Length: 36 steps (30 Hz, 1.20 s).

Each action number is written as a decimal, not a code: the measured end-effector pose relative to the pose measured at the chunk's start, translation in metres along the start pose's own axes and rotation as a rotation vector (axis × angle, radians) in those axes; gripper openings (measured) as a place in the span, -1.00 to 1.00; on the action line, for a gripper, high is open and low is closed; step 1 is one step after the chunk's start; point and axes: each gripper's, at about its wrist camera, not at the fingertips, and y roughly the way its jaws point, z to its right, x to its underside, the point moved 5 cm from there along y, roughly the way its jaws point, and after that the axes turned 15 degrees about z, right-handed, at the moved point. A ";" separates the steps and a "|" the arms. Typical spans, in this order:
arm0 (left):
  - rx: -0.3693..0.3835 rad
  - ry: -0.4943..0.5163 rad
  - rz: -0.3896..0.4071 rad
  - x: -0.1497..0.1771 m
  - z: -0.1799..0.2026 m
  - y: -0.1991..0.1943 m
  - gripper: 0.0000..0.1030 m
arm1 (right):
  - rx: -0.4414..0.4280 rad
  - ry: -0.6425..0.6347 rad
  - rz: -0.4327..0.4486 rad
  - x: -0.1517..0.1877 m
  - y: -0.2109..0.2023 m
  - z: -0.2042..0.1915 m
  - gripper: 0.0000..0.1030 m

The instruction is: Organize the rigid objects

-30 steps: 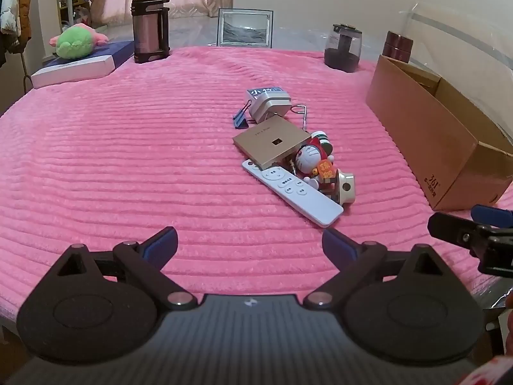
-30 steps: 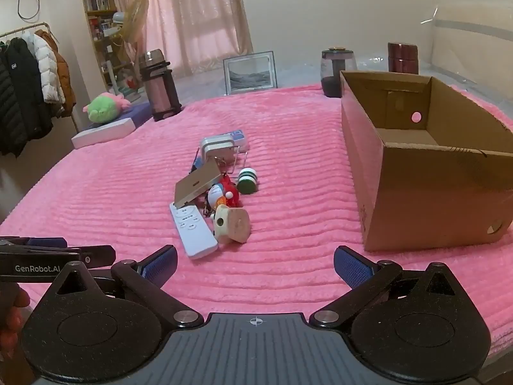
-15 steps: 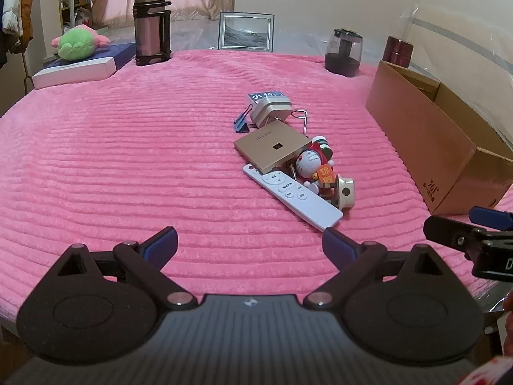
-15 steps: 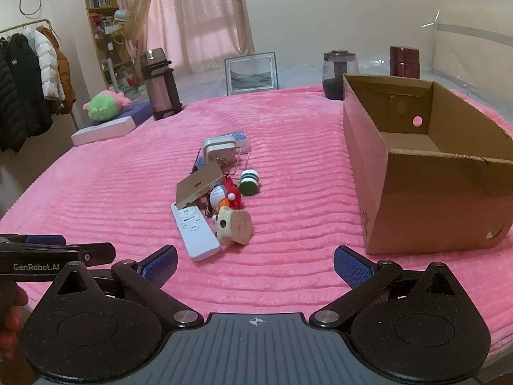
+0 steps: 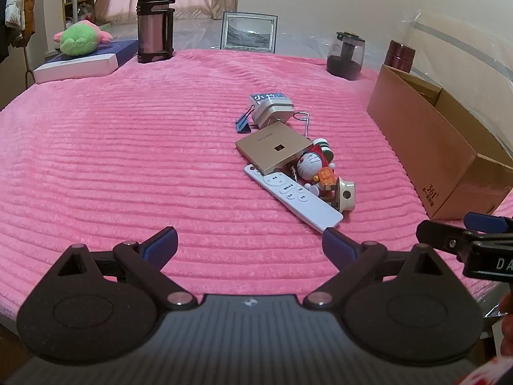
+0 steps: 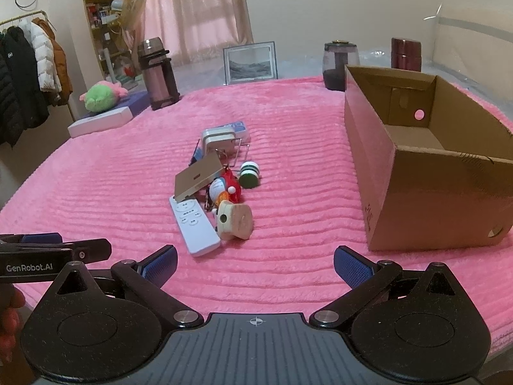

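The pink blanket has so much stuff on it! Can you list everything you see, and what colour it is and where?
Remote control: 1, white, front of the pile.
Flat box: 1, gold, propped on the remote.
Doraemon figure: 1, blue, white and red, mid pile.
Wooden toy: 1, beige, right of the remote.
Striped round toy: 1, green and white, right side of the pile.
Binder clip: 1, blue, back left of the pile.
Power adapter: 1, white, back of the pile.
Cardboard box: 1, brown, open, right.
Thermos: 1, brown, far left.
Picture frame: 1, silver, far middle.
Plush toy: 1, green and pink, far left.
Left gripper: fingers blue, open.
Right gripper: fingers blue, open.
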 end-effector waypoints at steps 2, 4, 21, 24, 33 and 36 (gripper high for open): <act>0.003 0.000 0.000 0.000 0.000 0.000 0.84 | 0.000 0.002 -0.002 0.000 0.001 0.000 0.96; 0.004 0.000 -0.002 0.000 0.000 0.000 0.84 | 0.002 0.005 -0.003 0.000 0.002 0.001 0.96; 0.003 -0.005 -0.011 0.002 0.000 0.005 0.84 | 0.034 -0.023 -0.042 0.005 0.011 0.002 0.96; 0.003 -0.004 -0.012 0.002 0.001 0.006 0.84 | 0.031 -0.021 -0.044 0.004 0.013 0.002 0.96; 0.001 -0.006 -0.021 0.002 -0.001 0.011 0.84 | 0.030 -0.039 -0.061 0.006 0.023 0.000 0.96; 0.001 -0.007 -0.023 0.003 -0.002 0.013 0.84 | 0.026 -0.039 -0.067 0.007 0.027 0.000 0.96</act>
